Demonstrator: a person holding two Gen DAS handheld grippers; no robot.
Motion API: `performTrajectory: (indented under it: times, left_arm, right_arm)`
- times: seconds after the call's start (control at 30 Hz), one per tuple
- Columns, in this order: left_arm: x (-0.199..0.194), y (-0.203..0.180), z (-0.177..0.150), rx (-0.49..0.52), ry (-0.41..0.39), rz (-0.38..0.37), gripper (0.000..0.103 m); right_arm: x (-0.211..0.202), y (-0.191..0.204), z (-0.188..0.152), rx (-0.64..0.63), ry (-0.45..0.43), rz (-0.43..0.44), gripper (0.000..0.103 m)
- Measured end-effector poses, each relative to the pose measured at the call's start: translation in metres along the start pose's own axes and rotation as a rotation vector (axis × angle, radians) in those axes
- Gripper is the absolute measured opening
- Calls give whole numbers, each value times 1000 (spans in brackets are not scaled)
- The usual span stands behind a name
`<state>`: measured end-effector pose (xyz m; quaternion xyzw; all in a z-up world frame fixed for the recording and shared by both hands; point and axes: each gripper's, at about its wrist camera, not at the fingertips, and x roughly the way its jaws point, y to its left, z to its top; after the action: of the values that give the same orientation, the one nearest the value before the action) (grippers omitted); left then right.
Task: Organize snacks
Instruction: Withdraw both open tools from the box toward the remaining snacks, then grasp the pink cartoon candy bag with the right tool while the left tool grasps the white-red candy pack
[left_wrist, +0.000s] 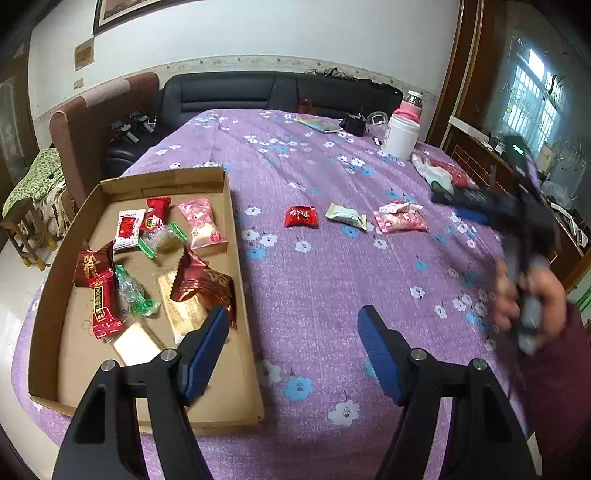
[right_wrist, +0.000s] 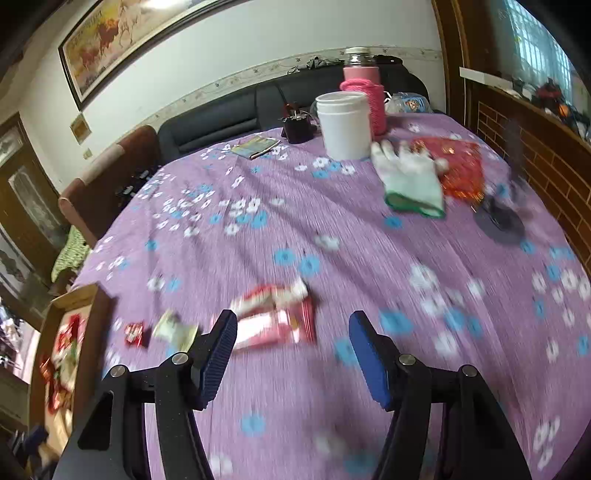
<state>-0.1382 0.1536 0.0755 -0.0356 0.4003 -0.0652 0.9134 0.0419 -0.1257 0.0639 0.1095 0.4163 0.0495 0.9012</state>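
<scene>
A shallow cardboard tray (left_wrist: 236, 280) on the purple floral tablecloth holds several wrapped snacks. A red candy (left_wrist: 301, 216), a pale green packet (left_wrist: 347, 216) and a pink packet (left_wrist: 400, 219) lie on the cloth to its right. My left gripper (left_wrist: 291, 350) is open and empty, its left finger above the tray's right edge. My right gripper (right_wrist: 291, 350) is open and empty, just short of the pink packet (right_wrist: 275, 319); the green packet (right_wrist: 175, 330) and red candy (right_wrist: 135, 334) lie left of it. The right gripper shows blurred in the left wrist view (left_wrist: 465, 205).
At the table's far side stand a white jar (right_wrist: 345, 123), a pink-sleeved bottle (right_wrist: 364, 92), a dark box (right_wrist: 297, 127) and a booklet (right_wrist: 256, 146). A white-and-green glove (right_wrist: 410, 184) lies on a red bag (right_wrist: 460, 166). A dark sofa (left_wrist: 258, 92) sits behind.
</scene>
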Motion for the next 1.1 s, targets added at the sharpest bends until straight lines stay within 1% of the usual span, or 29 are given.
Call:
performTrajectory:
  times: [0.1,0.13,0.17,0.2,0.23,0.33,0.43,0.47,0.5,0.53,0.57,0.6,0.63,0.7,0.77,0.83,0.9,0.97,1.0,1.07,1.1]
  left_arm:
    - [-1,-3,-1,10,7,1,71]
    - [-1,-3,-1,13,8,1,71]
    - [-2,-3,-1,15,9,1,71]
    - [-3,-3,-1,17,10,2,71]
    - [-3,-3,-1,18,10,3,71]
    - [-1,0,-2,13,14,-1,72]
    - [7,1,-1,-5,31,-26,72]
    - [9,0,-1,-7,36,-39,72]
    - [11,-2,-1,-6,42,-52,72]
    - [13,-4,-1,-4,45,-60,72]
    - [15,-6,-2,-1,49,-67,72]
    - [17,-8,-2,2,53,-73,72]
    - [18,-9,-2,3,58,-77,72]
    - [21,-11,-1,-3,69,-95,72]
    - [22,-12,1,-13,80,-117,72]
    - [21,-13,4,-19,83,-125,72]
    - [18,-11,8,-22,74,-117,72]
    - [16,-9,13,-26,66,-106,72]
    - [15,-8,16,-29,65,-102,72]
    - [15,-7,22,-33,65,-100,72]
    - [16,-7,25,-35,65,-102,72]
  right_arm:
    - [34,14,18,-38,49,-28,67]
    - [45,18,20,-59,77,-33,64]
    - [53,21,20,-78,102,-29,57]
    - [60,25,18,-97,130,-29,43]
    - [61,27,14,-108,142,-23,43]
    - [53,30,-4,-126,194,77,40]
    - [38,33,-28,-175,265,233,41]
    - [34,32,-36,-186,305,320,41]
    - [25,28,-44,-187,324,390,41]
    - [19,24,-46,-184,309,390,41]
    - [12,18,-46,-178,282,368,41]
    - [6,12,-45,-174,248,326,44]
    - [2,9,-44,-188,214,269,49]
    - [-1,10,-43,-200,185,210,51]
    - [6,15,-41,-190,200,215,51]
    - [13,26,-42,-181,208,198,54]
    - [22,38,-44,-154,219,194,57]
    - [32,45,-45,-113,233,193,58]
    - [33,47,-46,-96,206,181,58]
    - [35,54,-43,-106,191,163,58]
    - [36,57,-44,-136,187,141,44]
